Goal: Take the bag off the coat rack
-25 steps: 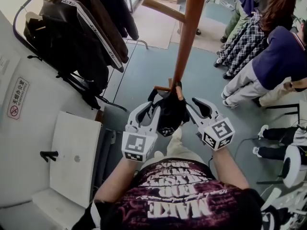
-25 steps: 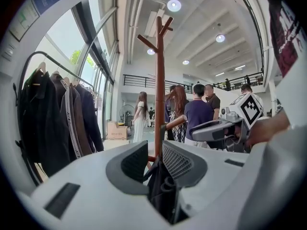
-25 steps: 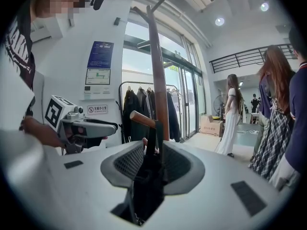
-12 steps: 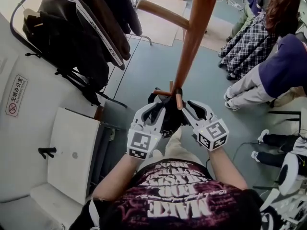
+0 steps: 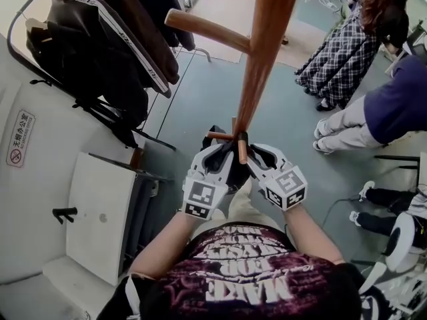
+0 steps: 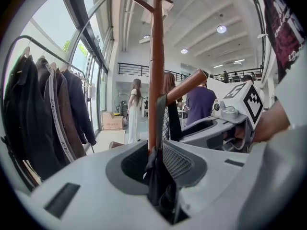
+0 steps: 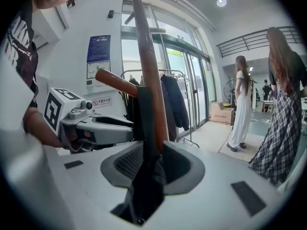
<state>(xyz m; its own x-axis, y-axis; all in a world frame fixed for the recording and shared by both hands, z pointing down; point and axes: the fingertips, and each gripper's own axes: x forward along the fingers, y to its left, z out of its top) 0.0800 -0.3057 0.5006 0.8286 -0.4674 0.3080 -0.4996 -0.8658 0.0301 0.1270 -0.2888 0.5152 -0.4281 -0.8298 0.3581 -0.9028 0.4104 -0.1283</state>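
A black bag (image 5: 230, 169) hangs by its straps from a low peg (image 5: 241, 149) of the brown wooden coat rack (image 5: 261, 65). My left gripper (image 5: 217, 157) is shut on the bag's dark fabric (image 6: 158, 181), its strap (image 6: 160, 110) running up to the peg (image 6: 187, 86). My right gripper (image 5: 253, 157) is shut on the bag (image 7: 144, 186) too, with the strap (image 7: 144, 114) rising along the pole (image 7: 148, 71). Both grippers sit side by side just under the peg.
A garment rail (image 5: 100, 39) with dark coats stands at the left by a white wall. A white cabinet (image 5: 100, 212) is at lower left. Several people (image 5: 373, 79) stand and sit on the right. A higher peg (image 5: 207, 31) juts left from the pole.
Both grippers have drawn closer together and nearer the pole, closing in on the bag under the peg. The view has tilted slightly.
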